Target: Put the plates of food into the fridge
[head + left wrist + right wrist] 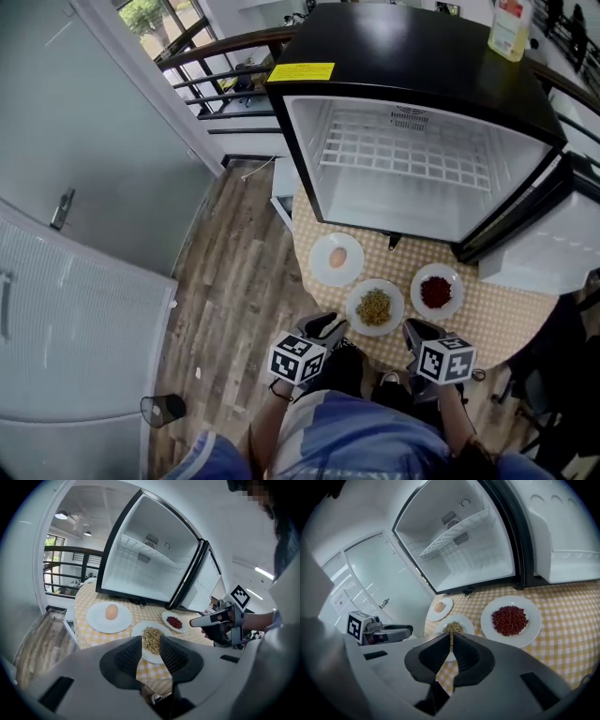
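Head view, fridge: I see it standing open at the far side of the table. Its white cavity faces me and the wire shelf is bare.
Head view, door: it is swung out on my right, with its edge reaching over the table near the red plate.
Head view, plates: the egg plate, middle plate and red plate all lie on the checked cloth just in front of the fridge's lower lip, each apart from the others.
Head view, tongs: my left gripper hangs at the table's near edge just short of the middle plate. My right gripper hangs below the red plate.
Head view, floor: there is open wood on my left, and a small dark cup near the glass wall.
Left gripper view, jaws: my left gripper has its jaws apart with nothing pressed between them. The middle plate shows through the gap, beyond the tips.
Left gripper view, surroundings: the egg plate is to the left and the red plate to the right. The right gripper is level beside mine.
Right gripper view, jaws: my right gripper is closed on nothing, with only a sliver showing between the pads.
Right gripper view, plates: the red plate is ahead to the right and the middle plate is straight ahead. The egg plate is farther off, near the table's left rim.
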